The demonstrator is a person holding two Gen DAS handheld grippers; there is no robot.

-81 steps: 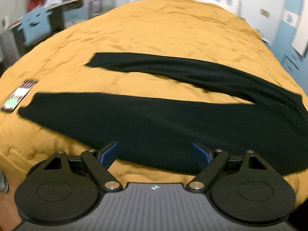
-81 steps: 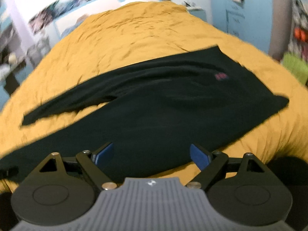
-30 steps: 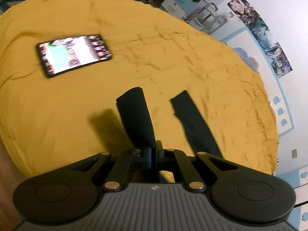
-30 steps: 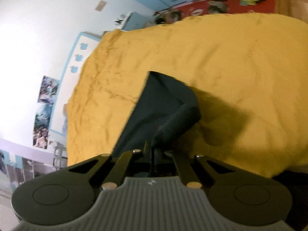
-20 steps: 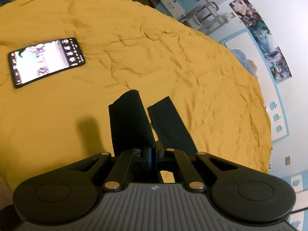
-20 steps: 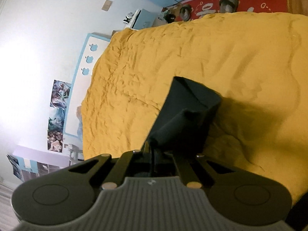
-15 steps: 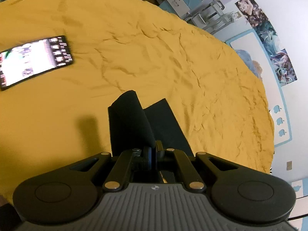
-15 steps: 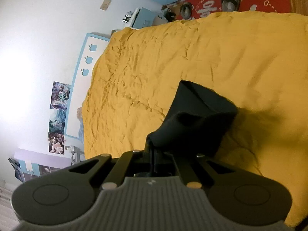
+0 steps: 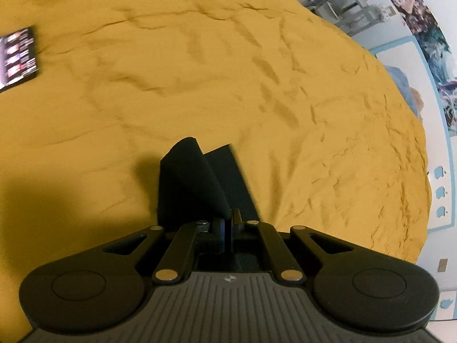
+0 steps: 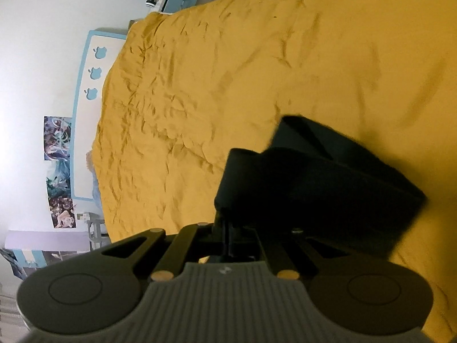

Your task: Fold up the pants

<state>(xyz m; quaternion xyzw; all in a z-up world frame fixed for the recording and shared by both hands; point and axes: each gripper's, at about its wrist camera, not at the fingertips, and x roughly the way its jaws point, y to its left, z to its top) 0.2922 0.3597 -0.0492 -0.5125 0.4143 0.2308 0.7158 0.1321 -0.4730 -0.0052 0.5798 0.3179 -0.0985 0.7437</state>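
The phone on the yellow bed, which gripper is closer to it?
Left. The phone lies at the far left edge of the left gripper's view, across bare bedspread. The right gripper, shut on the pants, shows no phone in its view.

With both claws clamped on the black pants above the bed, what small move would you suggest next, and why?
Probably carry the lifted leg a little further across and lower it onto the other leg. The left claw and right claw are both shut on cloth, and the two legs already nearly overlap on the yellow bedspread.
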